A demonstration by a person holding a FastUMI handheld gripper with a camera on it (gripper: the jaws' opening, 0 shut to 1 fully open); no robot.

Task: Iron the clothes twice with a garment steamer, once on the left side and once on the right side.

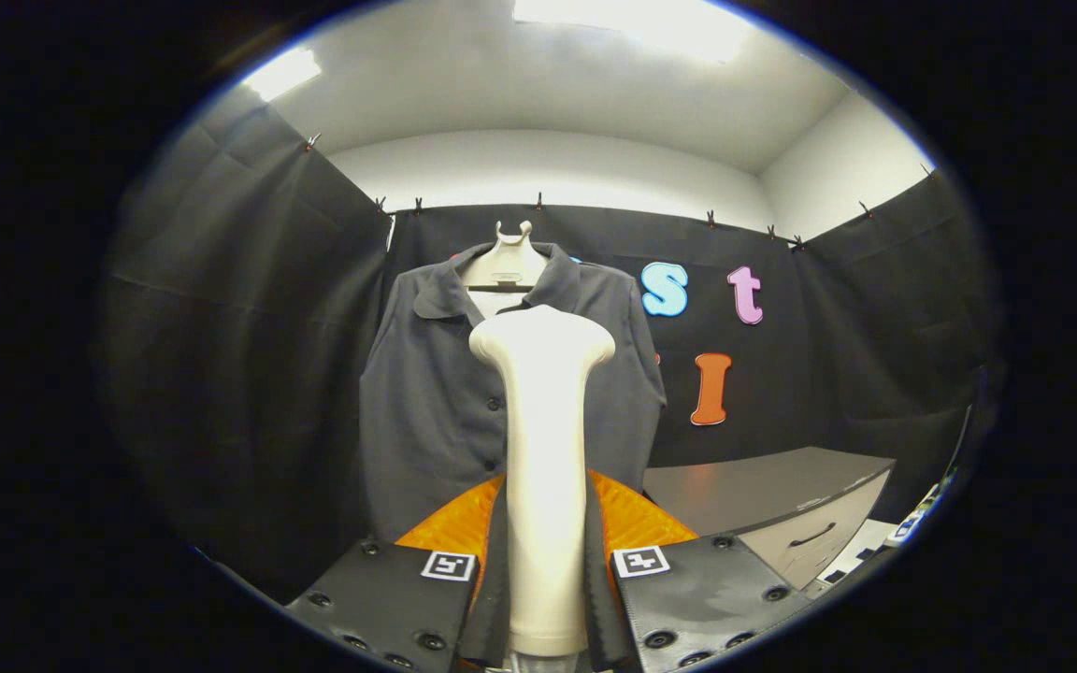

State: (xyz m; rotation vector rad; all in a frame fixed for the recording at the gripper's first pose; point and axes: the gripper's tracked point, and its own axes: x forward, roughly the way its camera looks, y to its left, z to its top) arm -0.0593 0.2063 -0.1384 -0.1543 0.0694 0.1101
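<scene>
The tongs (546, 570) are closing firmly on the garment steamer (545, 449), with one finger pressing against each side of its pale handle, so the handle is sitting squarely between them. The steamer is standing upright in this grip, its handle rising from between the fingers and widening into a rounded head at the top. Just ahead of that head, the dark grey shirt (426, 393) is hanging with its front facing the tongs. The steamer is overlapping the shirt's button line and collar opening from this angle; whether the head is touching the fabric is not possible to tell. The shirt is draping from a pale hanger (508, 257) whose top is poking up above the open collar. A few small dark buttons are showing just to the side of the steamer's handle. Behind the shirt, black cloth is forming the booth's walls, clipped along its upper edge. Off to the right, beyond the fingers, a grey worktop (763, 486) with a drawer front is standing against the cloth wall.
</scene>
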